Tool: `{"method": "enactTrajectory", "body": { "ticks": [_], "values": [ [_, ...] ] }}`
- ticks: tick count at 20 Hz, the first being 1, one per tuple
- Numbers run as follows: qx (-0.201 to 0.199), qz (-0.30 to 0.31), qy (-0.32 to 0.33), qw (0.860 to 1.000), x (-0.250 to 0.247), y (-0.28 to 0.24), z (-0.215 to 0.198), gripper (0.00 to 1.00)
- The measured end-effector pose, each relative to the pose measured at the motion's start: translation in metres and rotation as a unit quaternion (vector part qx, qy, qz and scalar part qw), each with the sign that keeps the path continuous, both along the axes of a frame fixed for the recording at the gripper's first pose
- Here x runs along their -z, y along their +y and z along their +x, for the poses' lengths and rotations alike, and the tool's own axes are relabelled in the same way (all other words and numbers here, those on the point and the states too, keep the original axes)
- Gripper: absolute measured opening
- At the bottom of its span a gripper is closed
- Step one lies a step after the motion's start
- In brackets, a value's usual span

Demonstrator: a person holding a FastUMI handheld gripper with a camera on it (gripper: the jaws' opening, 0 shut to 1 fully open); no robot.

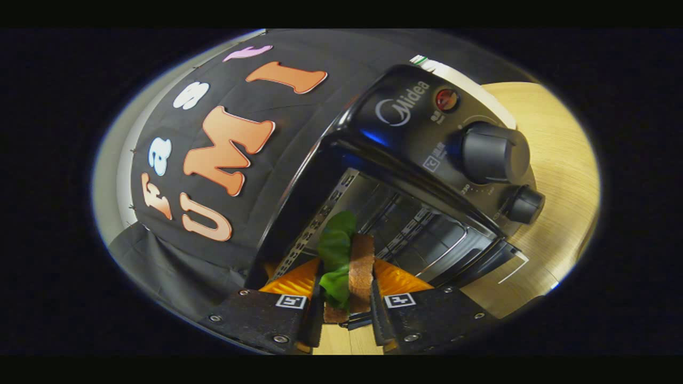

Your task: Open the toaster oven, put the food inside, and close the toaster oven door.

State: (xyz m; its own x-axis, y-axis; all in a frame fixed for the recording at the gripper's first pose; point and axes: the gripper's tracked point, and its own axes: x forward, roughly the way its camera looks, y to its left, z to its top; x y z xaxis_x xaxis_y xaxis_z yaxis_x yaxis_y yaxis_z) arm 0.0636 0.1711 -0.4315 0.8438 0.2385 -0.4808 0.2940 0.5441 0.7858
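Note:
My gripper (347, 290) is shut on a sandwich (358, 266), a brown bread slice with green lettuce (335, 250) standing on edge between the fingers. Just beyond it is a black toaster oven (405, 122), seen tilted. Its door (480, 261) is open and hangs down on the side toward the table. The shiny cavity (395, 218) with its wire rack shows right behind the sandwich, whose far end reaches to the cavity's mouth. Two black knobs (493, 152) sit on the oven's control panel.
The oven stands on a light wooden table (555, 160), which stretches past the knobs. The booth's black cloth wall (213, 213) hangs behind and beside the oven.

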Motion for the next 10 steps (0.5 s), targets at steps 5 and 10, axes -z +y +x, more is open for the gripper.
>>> {"method": "enactTrajectory", "body": {
  "ticks": [5,10],
  "values": [
    [0.014,-0.028,0.019,0.999,0.017,-0.005,0.005,0.42],
    [0.005,-0.094,0.031,0.995,0.011,-0.017,-0.002,0.58]
  ]
}}
